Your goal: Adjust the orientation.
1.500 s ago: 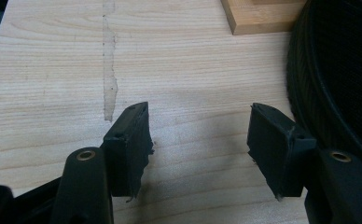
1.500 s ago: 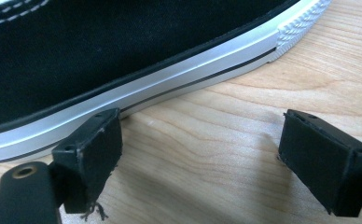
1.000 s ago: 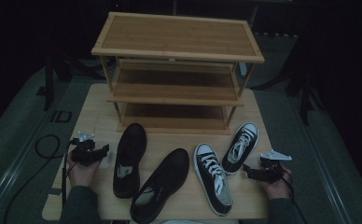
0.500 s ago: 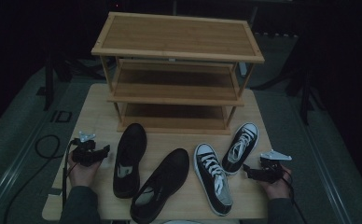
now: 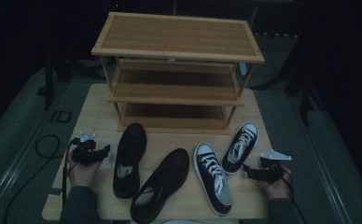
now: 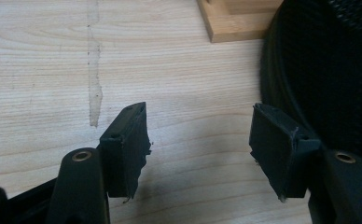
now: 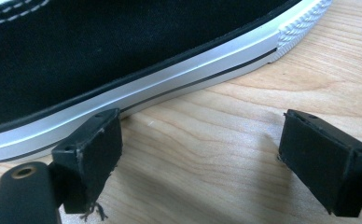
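Resting at the left edge of the counter [image 5: 100, 109], left tongs [image 5: 105, 150] with jaws standing wide apart, gripping nothing, bare wood between them. Lying just beside these tongs, a black shoe [image 5: 129, 159], toe pointing toward the far edge, its dark side showing close against the right-hand jaw in the left gripper view [image 6: 328, 70]. Resting near the right edge, right tongs [image 5: 247, 171], jaws likewise apart and holding nothing. Sitting just beside them, a black-and-white sneaker [image 5: 240, 148], its white rubber sole [image 7: 137, 100] running close past one jaw in the right gripper view. Lying between the two, toward the near edge, a second black shoe [image 5: 161, 191] and a second sneaker [image 5: 212, 178]. Standing at the far edge, a wooden shoe rack [image 5: 177, 70] with three shelves.
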`<state>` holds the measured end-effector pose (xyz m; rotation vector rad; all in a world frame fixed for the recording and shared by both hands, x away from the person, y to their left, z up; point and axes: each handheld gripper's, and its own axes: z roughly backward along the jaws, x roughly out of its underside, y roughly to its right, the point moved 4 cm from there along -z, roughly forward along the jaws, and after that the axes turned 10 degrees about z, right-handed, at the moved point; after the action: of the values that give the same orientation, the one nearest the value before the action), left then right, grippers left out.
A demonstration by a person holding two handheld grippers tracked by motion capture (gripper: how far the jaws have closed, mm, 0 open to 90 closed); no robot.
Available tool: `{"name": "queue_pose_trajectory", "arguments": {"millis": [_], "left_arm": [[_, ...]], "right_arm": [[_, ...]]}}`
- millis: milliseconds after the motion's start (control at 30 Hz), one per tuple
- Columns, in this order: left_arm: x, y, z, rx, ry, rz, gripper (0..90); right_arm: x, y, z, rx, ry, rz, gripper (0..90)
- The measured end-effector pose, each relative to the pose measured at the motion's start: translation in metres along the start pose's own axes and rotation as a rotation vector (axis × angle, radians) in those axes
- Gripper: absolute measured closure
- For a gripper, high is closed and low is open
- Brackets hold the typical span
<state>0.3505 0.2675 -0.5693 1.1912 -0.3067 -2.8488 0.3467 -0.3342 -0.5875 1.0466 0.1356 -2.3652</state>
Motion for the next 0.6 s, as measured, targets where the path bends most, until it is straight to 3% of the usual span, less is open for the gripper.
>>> {"name": "queue_pose_trajectory", "arguments": {"millis": [300,400,600], "left_arm": [[-0.007,0.017,0.015,0.023,-0.007,-0.06,38.6],[-0.011,0.021,0.02,0.031,-0.001,-0.068,40.9],[-0.017,0.027,0.029,0.068,-0.035,-0.083,48.3]], "right_arm": [[0.0,0.0,0.0,0.0,0.0,0.001,13.0],[0.0,0.0,0.0,0.0,0.0,0.0,13.1],[0.0,0.0,0.0,0.001,0.0,0.001,13.1]]}}
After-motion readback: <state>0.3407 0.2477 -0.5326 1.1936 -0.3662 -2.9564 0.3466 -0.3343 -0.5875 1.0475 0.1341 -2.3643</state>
